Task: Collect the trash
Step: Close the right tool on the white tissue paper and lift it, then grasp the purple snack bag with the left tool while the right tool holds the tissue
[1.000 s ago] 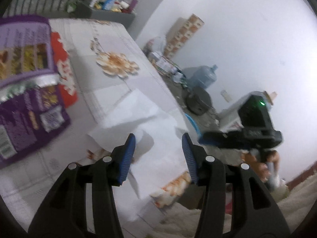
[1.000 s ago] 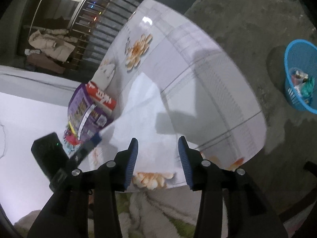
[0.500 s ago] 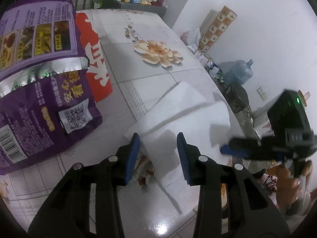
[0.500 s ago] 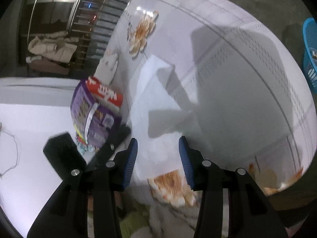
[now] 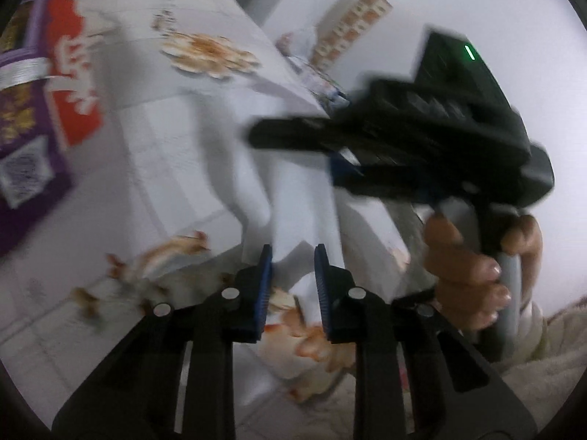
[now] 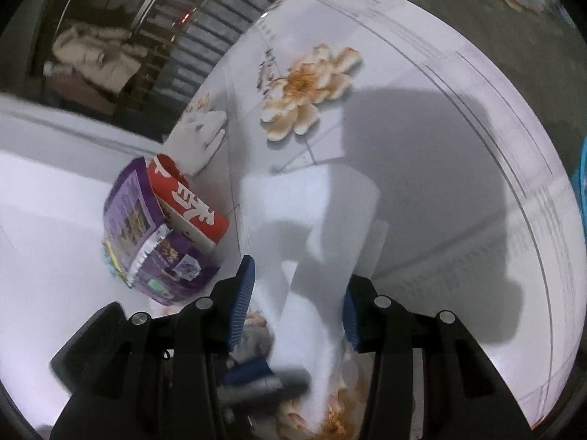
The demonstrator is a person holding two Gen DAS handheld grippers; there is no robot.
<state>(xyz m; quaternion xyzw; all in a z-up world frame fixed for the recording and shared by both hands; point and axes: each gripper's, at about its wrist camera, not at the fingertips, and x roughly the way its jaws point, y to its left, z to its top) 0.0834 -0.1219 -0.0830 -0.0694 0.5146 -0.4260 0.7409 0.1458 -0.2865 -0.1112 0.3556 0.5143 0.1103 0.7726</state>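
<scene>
**Closing in on the tissue**

While both tongs crowd the near edge of the counter (image 6: 458, 117), the white tissue (image 6: 323, 220) lies spread on it, its near end hanging toward me and running in between the blue pads of both tools. My left tongs (image 5: 292, 275) stand with a narrow gap, a fold of tissue (image 5: 293, 201) showing between the pads; the blur keeps me from telling whether they pinch it or only frame it, so I call them open. My right tongs (image 6: 297, 304) gape wide, the sheet passing between the pads without touching either, as far as I can see. In the left view the right tongs' black body (image 5: 422, 135) reaches across over the tissue, my right hand (image 5: 473, 267) wrapped around its handle.

I judge the step in hand to be the first grab: getting one firm hold on the tissue. To do it well I should let one tool take it, not both, since the two are near enough to knock together. I want the pads low, a bunched fold deep between them, not just a thin edge that could slip or tear. Then squeeze fully before lifting.

Beside the tissue lie a purple bag (image 6: 146, 242) and a red packet (image 6: 190, 205), overlapping; those look like later pickings. A blue basket (image 6: 583, 179) peeps in at the right edge, likely where it all goes.
</scene>
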